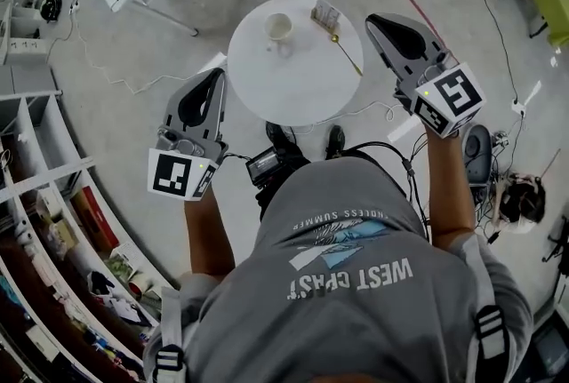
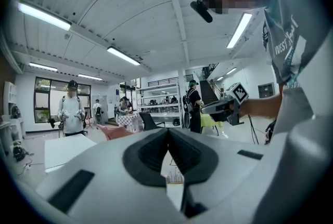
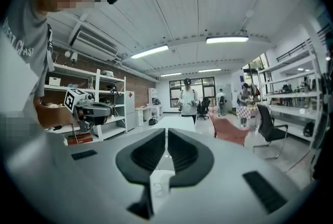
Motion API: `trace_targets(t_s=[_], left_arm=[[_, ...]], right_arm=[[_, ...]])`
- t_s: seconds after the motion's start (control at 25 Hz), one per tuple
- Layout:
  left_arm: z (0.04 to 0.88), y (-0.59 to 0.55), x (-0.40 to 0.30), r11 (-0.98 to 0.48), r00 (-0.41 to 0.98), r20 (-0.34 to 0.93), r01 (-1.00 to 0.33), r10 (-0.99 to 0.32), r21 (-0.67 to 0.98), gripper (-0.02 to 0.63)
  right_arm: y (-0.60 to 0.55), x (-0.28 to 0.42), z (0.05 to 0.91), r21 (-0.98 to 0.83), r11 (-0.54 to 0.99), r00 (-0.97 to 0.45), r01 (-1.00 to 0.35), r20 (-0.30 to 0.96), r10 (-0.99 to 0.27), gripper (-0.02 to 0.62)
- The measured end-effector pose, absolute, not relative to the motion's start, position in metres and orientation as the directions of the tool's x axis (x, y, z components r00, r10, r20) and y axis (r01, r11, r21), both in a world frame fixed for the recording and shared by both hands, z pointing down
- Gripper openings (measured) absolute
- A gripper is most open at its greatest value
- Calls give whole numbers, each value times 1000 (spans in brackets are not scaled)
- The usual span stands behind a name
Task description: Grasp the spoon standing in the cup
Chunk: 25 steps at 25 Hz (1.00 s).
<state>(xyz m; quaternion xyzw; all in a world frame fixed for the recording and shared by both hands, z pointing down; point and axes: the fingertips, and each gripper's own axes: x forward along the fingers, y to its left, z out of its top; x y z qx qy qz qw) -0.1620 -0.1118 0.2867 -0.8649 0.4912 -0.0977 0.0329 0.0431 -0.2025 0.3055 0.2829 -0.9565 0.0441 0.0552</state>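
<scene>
- The spoon is lying on the round worktop, just right of the cup.
- The left gripper is hanging pressed together, empty.
- The right gripper is hanging almost pressed together, empty.

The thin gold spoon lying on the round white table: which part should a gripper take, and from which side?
Probably take the thin gold spoon at mid-handle, from straight above, jaws across it. It lies flat and diagonal on the round white table, right of the white cup in the head view, with bare tabletop on both sides.
</scene>
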Motion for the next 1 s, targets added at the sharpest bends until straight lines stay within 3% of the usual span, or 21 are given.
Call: trace_targets(t_s=[0.4,0.6,1.0], left_arm=[[278,-102,-172,-470,462,90,-866,-882,-171,5],[276,-98,-175,-454,448,74,-874,-891,-175,5],[281,-92,-177,-446,440,72,-878,-895,-173,5]], right_arm=[[-179,32,240,96,863,-860,-496,85,-504,0],[-174,21,217,115,872,-878,-475,3,-479,0],[-170,20,224,119,877,-882,-465,28,-471,0]])
